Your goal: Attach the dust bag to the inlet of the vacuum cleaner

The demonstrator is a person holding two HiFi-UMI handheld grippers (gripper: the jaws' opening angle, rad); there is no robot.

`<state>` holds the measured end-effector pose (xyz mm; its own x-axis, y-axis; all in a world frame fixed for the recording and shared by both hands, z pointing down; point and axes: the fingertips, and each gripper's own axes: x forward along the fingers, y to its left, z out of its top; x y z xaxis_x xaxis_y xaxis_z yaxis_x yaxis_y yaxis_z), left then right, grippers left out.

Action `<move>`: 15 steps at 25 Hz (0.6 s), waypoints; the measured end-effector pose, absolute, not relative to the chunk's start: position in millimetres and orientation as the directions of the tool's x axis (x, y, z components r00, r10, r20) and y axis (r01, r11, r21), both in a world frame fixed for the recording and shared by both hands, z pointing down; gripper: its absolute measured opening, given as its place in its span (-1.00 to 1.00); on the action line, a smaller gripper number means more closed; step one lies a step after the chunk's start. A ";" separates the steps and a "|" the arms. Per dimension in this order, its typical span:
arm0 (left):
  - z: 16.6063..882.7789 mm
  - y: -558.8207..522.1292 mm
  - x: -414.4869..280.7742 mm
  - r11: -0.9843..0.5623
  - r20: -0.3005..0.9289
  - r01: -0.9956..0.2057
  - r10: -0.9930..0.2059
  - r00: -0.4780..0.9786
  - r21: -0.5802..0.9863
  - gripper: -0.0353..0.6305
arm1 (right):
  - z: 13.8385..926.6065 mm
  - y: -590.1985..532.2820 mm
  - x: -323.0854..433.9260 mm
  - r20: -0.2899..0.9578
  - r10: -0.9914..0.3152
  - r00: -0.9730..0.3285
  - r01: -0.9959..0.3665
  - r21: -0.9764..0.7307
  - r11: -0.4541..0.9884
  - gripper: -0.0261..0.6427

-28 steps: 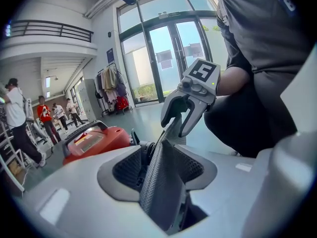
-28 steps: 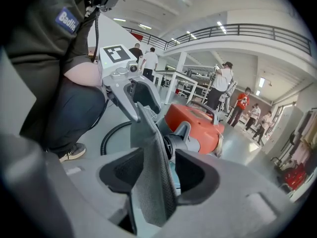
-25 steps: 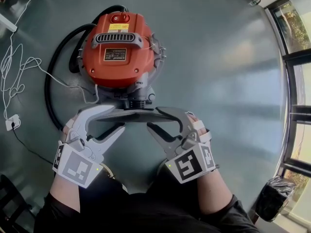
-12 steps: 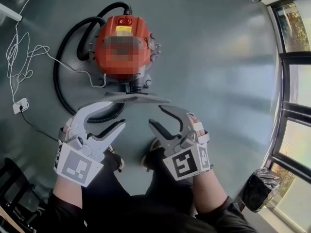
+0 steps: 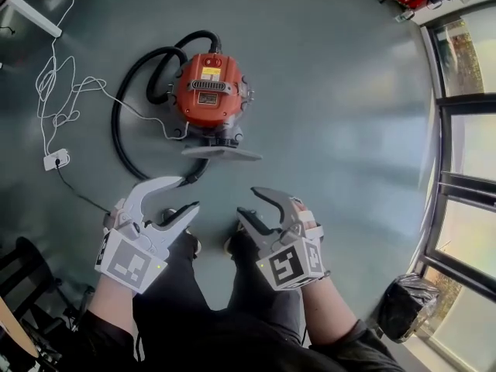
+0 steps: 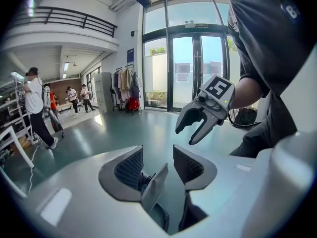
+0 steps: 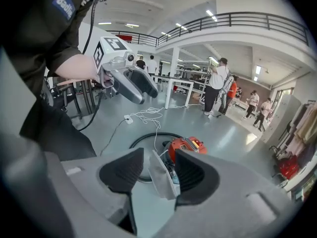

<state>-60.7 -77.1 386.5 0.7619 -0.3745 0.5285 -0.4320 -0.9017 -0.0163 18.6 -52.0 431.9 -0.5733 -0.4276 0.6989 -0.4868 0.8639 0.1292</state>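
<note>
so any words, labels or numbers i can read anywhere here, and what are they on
None reads clearly.
Vacuum cleaner: yellow label and dark plate on top, too small to read.
Blue sleeve patch: white lettering, too blurred.
Left gripper and right gripper: square markers only, no words.

No text readable, yellow label (image 5: 211,74) on vacuum cleaner (image 5: 208,108) seemingly printed, too small

Background detail: a white cable (image 5: 48,84) is lying in loose loops on the grey floor (image 5: 349,91), running to a power strip (image 5: 56,160). A black bag (image 5: 403,308) is sitting beside the windows (image 5: 465,146). Bystanders (image 7: 216,90) are standing behind. Garments are hanging on a rack (image 6: 128,83).
</note>
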 end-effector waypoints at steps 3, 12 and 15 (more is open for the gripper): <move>353.8 -60.4 -63.6 -0.898 0.533 -0.440 -0.372 0.759 0.000 -0.26 | 394.1 -40.6 19.2 0.696 -0.426 -0.578 -0.488 0.123 0.864 -0.37; 255.6 -34.5 -54.5 -0.893 0.539 -0.449 -0.390 0.747 -0.023 -0.28 | 307.6 -14.3 32.0 0.678 -0.431 -0.596 -0.464 0.148 0.873 -0.38; 223.1 -29.0 -50.7 -0.888 0.535 -0.458 -0.409 0.739 -0.046 -0.29 | 279.0 -5.4 31.9 0.670 -0.422 -0.610 -0.440 0.156 0.884 -0.38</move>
